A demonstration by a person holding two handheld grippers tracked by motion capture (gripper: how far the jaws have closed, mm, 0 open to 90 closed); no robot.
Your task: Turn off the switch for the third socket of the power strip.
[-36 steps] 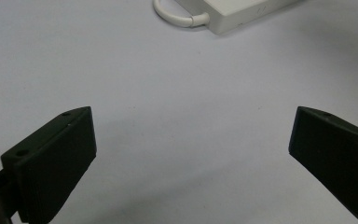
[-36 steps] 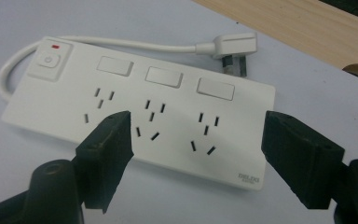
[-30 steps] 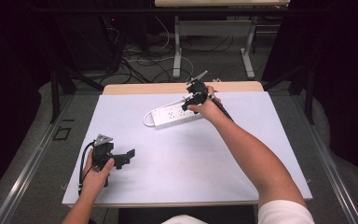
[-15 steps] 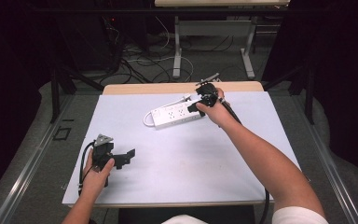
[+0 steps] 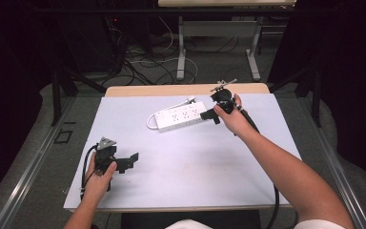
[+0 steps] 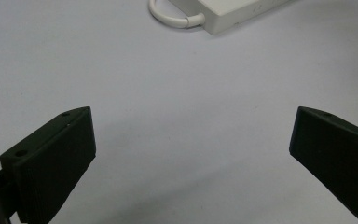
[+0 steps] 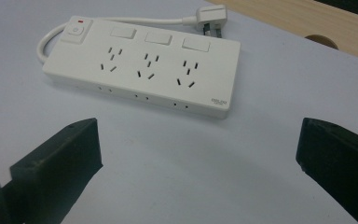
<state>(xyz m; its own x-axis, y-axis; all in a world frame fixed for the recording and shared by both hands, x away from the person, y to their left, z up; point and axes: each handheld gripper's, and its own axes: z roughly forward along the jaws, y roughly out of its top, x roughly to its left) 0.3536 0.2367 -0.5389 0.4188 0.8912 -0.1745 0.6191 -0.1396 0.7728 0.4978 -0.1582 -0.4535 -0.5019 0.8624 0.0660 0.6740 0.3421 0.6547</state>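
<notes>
— Power strip (image 5: 180,117)?
— Flat on the white table (image 5: 195,167), past centre toward twelve o'clock; cord looped at its nine o'clock end, plug (image 7: 210,19) loose behind.
— Right gripper (image 5: 211,114)?
— Just beside the strip's three o'clock end, jaws spread wide, pinching nothing.
— Left gripper (image 5: 129,160)?
— Near seven o'clock, well apart from the strip, jaws likewise wide, empty.
— Progress?
— Barely begun, probably: nothing grasped, plug not yet picked up.

power strip (image 7: 142,65): smooth white plastic | table (image 5: 195,157): matt, perhaps laminate
</notes>
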